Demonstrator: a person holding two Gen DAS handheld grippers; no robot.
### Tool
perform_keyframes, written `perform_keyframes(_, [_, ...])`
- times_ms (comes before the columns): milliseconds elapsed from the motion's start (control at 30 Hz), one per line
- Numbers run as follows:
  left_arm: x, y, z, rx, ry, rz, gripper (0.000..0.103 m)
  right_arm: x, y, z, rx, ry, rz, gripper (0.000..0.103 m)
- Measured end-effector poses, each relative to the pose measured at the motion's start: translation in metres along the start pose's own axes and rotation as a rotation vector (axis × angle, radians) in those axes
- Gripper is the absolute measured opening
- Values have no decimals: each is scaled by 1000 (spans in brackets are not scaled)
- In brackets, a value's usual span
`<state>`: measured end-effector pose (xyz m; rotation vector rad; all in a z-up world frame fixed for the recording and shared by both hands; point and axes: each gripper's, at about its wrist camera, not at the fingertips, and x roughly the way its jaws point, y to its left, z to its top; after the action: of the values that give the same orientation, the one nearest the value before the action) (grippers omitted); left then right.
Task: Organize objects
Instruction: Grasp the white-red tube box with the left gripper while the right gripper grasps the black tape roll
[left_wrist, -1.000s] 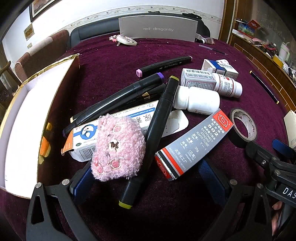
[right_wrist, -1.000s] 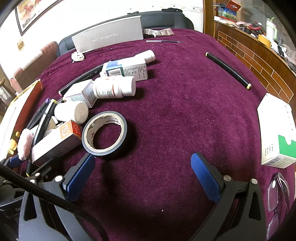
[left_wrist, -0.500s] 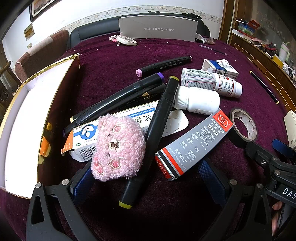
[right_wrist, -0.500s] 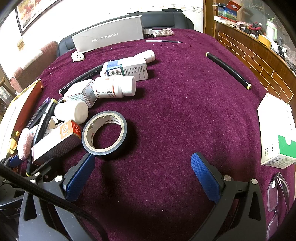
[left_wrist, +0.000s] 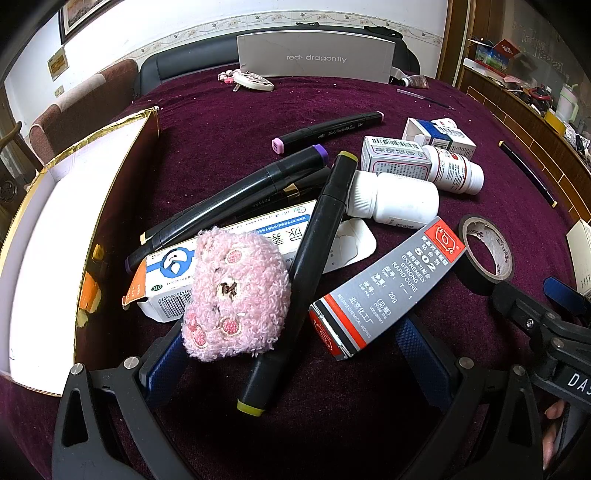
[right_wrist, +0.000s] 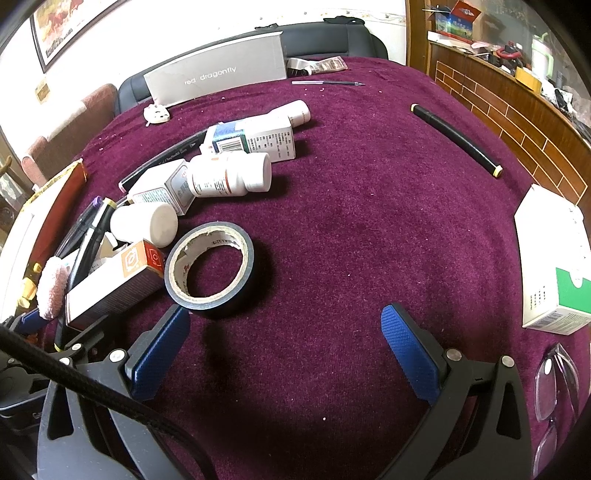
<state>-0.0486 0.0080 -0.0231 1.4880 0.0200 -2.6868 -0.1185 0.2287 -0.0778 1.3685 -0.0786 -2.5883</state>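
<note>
Leftmost on the purple cloth (left_wrist: 229, 122) stands an open box (left_wrist: 55, 229) with gold edging and a white inside, its near wall just beside the heap of things. Next comes the left gripper (left_wrist: 295, 343), its blue fingers (left_wrist: 166, 354) spread wide apart and gripping nothing; between them lie a pink fluffy toy (left_wrist: 236, 295), a black marker with an olive cap (left_wrist: 306, 273) and the near end of a grey glue box (left_wrist: 388, 288). The toy rests on a blue-and-white carton (left_wrist: 258, 236), and the marker crosses over that carton too. Behind them lie a purple-capped marker (left_wrist: 236, 199) and a white bottle (left_wrist: 395, 199) on its side. Further right sits a roll of black tape (right_wrist: 210, 266), touching the glue box or very nearly so; the angle makes it hard to judge. The right gripper (right_wrist: 284, 350) hangs over bare cloth with its claw wide open, its left finger just beside the tape. Well apart, a black pen (right_wrist: 454, 140) lies alone, and a white-and-green box (right_wrist: 554, 266) sits at the far right edge.
</note>
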Motion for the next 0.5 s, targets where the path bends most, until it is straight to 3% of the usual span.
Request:
perform_keyframes(167, [-1, 0, 0, 21, 9, -12, 102, 0, -1, 0, 4, -2, 4, 103])
perform_keyframes(267, [-17, 10, -9, 79, 37, -95, 101, -3, -6, 0, 31, -17, 42, 103])
perform_keyframes(333, [-32, 13, -18, 145, 17, -142, 101, -6, -11, 0, 58, -31, 76, 103])
perform_keyframes(433, [-55, 11, -26, 302, -65, -133, 101, -8, -16, 0, 93, -49, 115, 103])
perform_keyframes(500, [-66, 13, -26, 391, -119, -186, 101, -8, -16, 1, 103, -53, 124, 103])
